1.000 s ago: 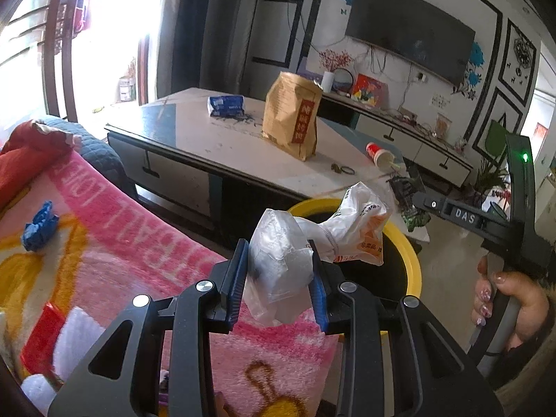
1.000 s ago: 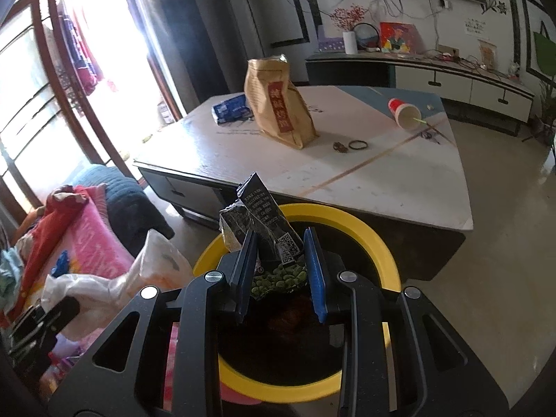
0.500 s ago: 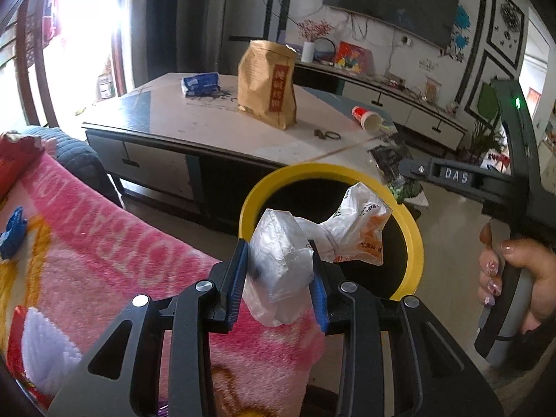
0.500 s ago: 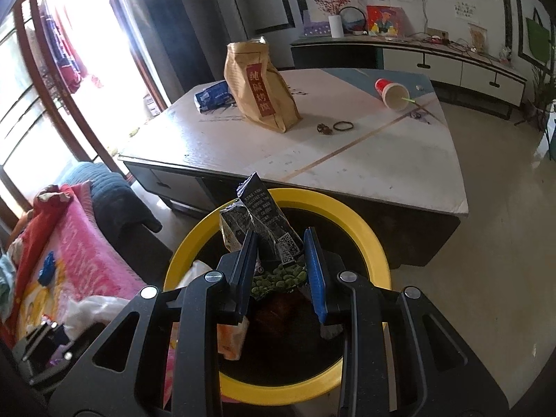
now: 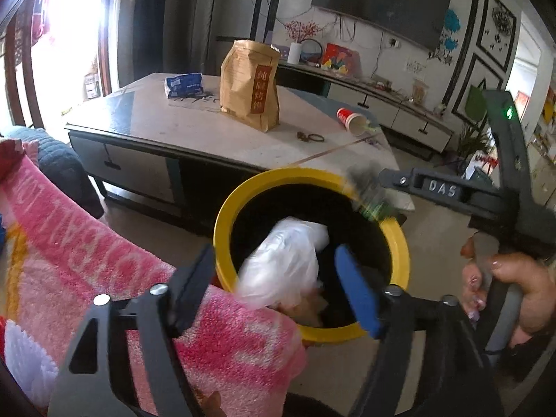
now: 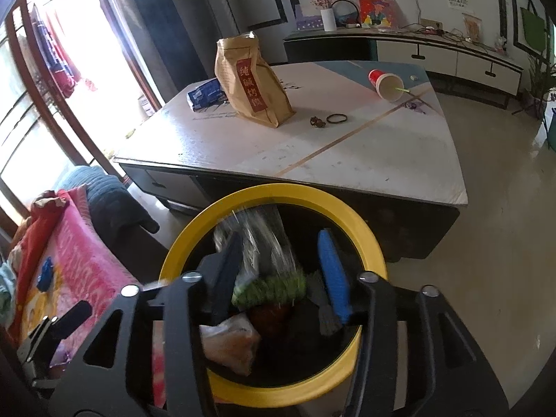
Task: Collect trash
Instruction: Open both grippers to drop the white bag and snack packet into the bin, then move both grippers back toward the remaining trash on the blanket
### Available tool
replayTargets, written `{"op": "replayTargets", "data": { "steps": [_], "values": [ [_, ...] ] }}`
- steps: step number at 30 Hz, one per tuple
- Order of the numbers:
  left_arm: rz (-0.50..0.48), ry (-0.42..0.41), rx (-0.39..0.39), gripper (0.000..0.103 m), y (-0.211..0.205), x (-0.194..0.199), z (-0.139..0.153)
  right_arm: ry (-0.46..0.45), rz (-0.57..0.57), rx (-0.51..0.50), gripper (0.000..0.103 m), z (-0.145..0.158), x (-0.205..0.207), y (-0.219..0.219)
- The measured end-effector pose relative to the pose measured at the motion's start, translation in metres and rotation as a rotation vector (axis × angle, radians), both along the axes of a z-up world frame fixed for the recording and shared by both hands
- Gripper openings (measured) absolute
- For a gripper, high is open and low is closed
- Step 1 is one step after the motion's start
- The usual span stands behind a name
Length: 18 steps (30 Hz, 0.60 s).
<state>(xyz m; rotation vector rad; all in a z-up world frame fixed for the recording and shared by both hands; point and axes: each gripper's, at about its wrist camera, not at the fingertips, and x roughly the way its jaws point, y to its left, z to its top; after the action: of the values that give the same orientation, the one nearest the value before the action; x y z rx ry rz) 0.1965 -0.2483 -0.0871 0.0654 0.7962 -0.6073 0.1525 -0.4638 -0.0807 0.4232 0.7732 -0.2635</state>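
Note:
A yellow-rimmed black bin (image 5: 222,243) (image 6: 368,243) stands on the floor in front of the coffee table. My left gripper (image 5: 274,285) is open over the bin's near rim. A white plastic bag (image 5: 285,264), blurred, is between its jaws and over the bin's mouth, free of the pads. My right gripper (image 6: 281,267) is open above the bin. A dark snack packet with green peas (image 6: 267,264), blurred, is between its jaws, touching neither pad. A bag (image 6: 232,344) lies inside the bin.
A coffee table (image 6: 347,160) behind the bin holds a brown paper bag (image 6: 250,83), a blue packet (image 6: 205,93), a tipped red paper cup (image 6: 385,83) and a hair tie (image 6: 337,118). A pink blanket (image 5: 104,278) on the sofa lies at the left, against the bin.
Both grippers have opened. The white bag and the snack packet have left the pads and are dropping into the bin. The left gripper has moved over the bin.

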Motion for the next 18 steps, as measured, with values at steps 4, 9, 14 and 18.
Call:
{"op": "replayTargets", "data": {
  "steps": [4, 9, 14, 18],
  "values": [
    [0.021, -0.015, -0.035, 0.083, 0.01, -0.005, 0.006, -0.004, 0.009, -0.01, 0.046, 0.002, 0.0, 0.003],
    [0.064, -0.033, -0.072, 0.087, 0.026, -0.006, 0.016, -0.019, 0.042, -0.022, 0.048, 0.008, 0.0, 0.014],
    [0.114, -0.066, -0.092, 0.09, 0.043, -0.01, 0.029, -0.044, 0.097, -0.039, 0.05, 0.017, -0.001, 0.032],
    [0.151, -0.089, -0.107, 0.093, 0.06, -0.014, 0.04, -0.07, 0.133, -0.054, 0.056, 0.025, -0.003, 0.047]
  ]
}}
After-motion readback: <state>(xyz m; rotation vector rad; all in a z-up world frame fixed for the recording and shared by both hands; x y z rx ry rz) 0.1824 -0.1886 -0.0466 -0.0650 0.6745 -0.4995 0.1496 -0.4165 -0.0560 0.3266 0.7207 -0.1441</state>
